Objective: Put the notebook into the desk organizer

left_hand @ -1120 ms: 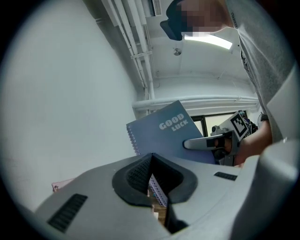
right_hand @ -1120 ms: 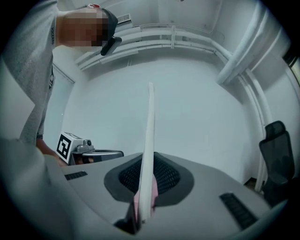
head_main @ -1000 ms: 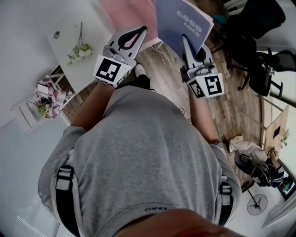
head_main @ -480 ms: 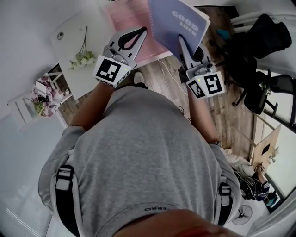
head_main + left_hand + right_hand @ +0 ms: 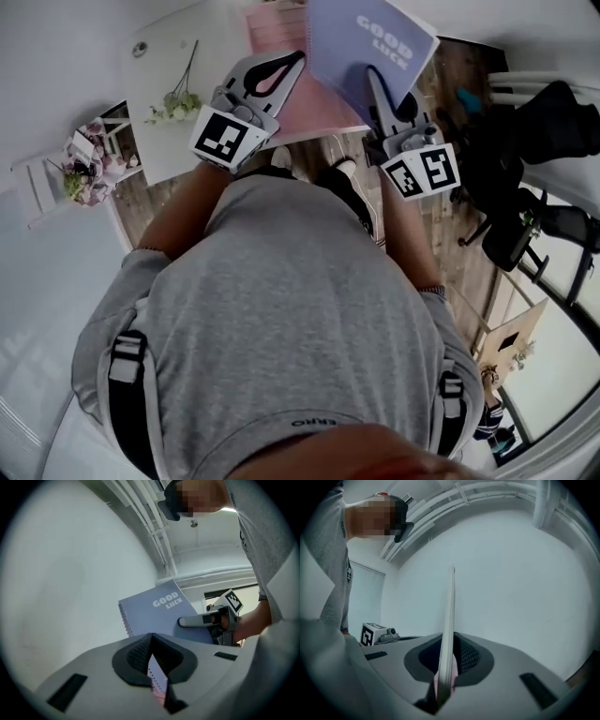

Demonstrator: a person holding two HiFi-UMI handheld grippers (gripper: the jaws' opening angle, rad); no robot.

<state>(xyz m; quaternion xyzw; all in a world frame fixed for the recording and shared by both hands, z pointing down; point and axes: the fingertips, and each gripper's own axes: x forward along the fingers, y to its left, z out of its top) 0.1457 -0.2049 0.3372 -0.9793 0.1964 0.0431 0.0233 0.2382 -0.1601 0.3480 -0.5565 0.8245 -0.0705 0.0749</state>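
Wooden plank floor [image 5: 448, 225], white table [image 5: 173, 145] below: level right gripper [image 5: 372, 77] pinches lavender spiral-bound "GOOD LUCK" notebook [image 5: 375, 42] on edge just beside the table; left gripper [image 5: 298, 58], jaws pressed together, at its edge.

On my right gripper [image 5: 450, 641], smooth matt grey plastic and black ribbed jaws are pinching the notebook [image 5: 375, 47], whose lavender cover is looking like matt card with a wire spiral along one edge. My left gripper [image 5: 151, 639], of the same plastic, is pinching a thin pink sheet [image 5: 272, 28] of hole-punched paper. The floor [image 5: 441, 216] is showing brown wood planks, the tabletop [image 5: 169, 56] smooth white.
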